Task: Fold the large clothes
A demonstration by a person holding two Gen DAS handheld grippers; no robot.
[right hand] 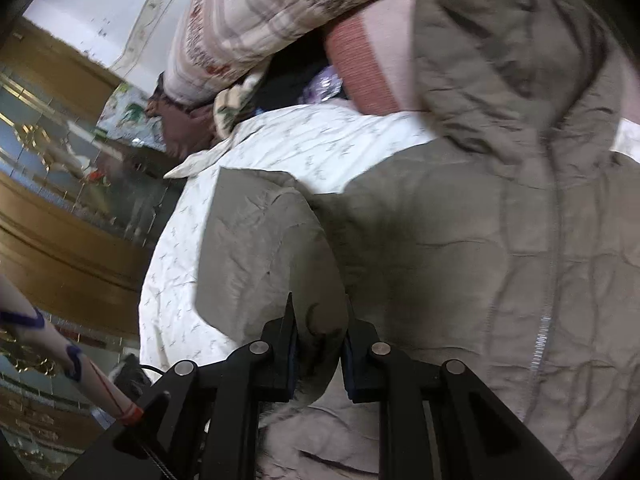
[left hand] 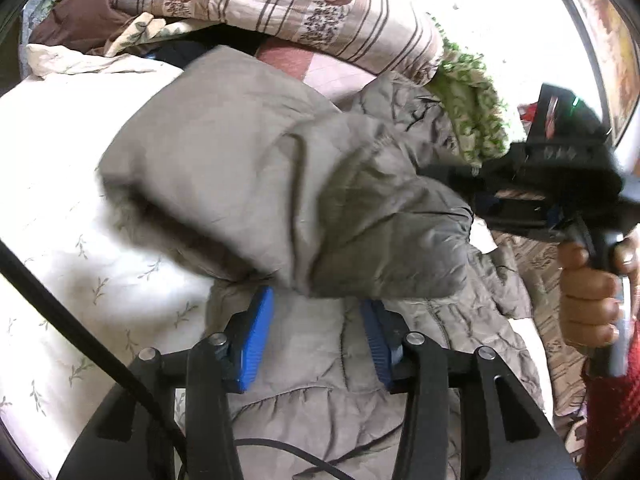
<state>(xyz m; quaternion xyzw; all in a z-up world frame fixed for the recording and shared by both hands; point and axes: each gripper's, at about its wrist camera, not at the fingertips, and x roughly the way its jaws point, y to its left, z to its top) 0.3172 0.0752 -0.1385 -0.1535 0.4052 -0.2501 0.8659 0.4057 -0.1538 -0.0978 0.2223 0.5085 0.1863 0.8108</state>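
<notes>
White bedding with a small leaf print covers the bed where the work happens, and a grey-beige quilted jacket lies spread on it with the zipper running along its front. The right gripper has its jaws nearly together and pinches a bunched part of the jacket, probably a sleeve, which is folded over the body of the jacket. The left gripper stands partly open above the quilted fabric; a lifted flap of the same jacket hangs just in front of its blue pads, but I see nothing pressed between them. In the left view a hand holds the handle of the other gripper at the right side. The main risk, I think, is that the pinched fold is thick and slippery, so it can slide out of the narrow grip and the sleeve falls back open. The free flap can also drop in a crooked way because the left tool does not hold it. A striped quilt and other clothes are piled at the far end of the bed, close to the jacket, and the fold could catch on them. Wooden furniture with golden trim stands beside the bed.
</notes>
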